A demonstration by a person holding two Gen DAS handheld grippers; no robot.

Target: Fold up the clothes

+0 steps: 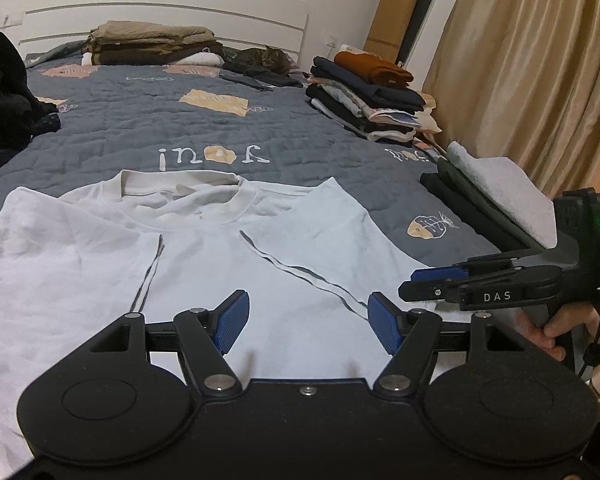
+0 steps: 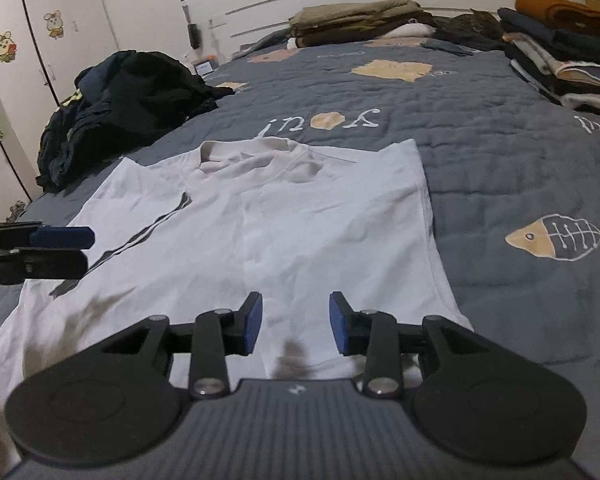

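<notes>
A white T-shirt (image 1: 204, 256) lies flat on the grey quilted bed, collar away from me, both sleeves folded in over the body; it also shows in the right wrist view (image 2: 300, 220). My left gripper (image 1: 308, 320) is open and empty, just above the shirt's lower middle. My right gripper (image 2: 296, 320) is open and empty above the shirt's lower right part. The right gripper shows from the side in the left wrist view (image 1: 412, 282), and the left gripper appears at the left edge of the right wrist view (image 2: 76, 248).
The bed's quilt (image 1: 340, 148) holds folded stacks at the right edge (image 1: 368, 96), near right (image 1: 492, 204) and by the headboard (image 1: 152, 44). A cat (image 1: 264, 60) lies there. A dark unfolded heap (image 2: 128, 104) sits left. Curtains (image 1: 540, 80) hang right.
</notes>
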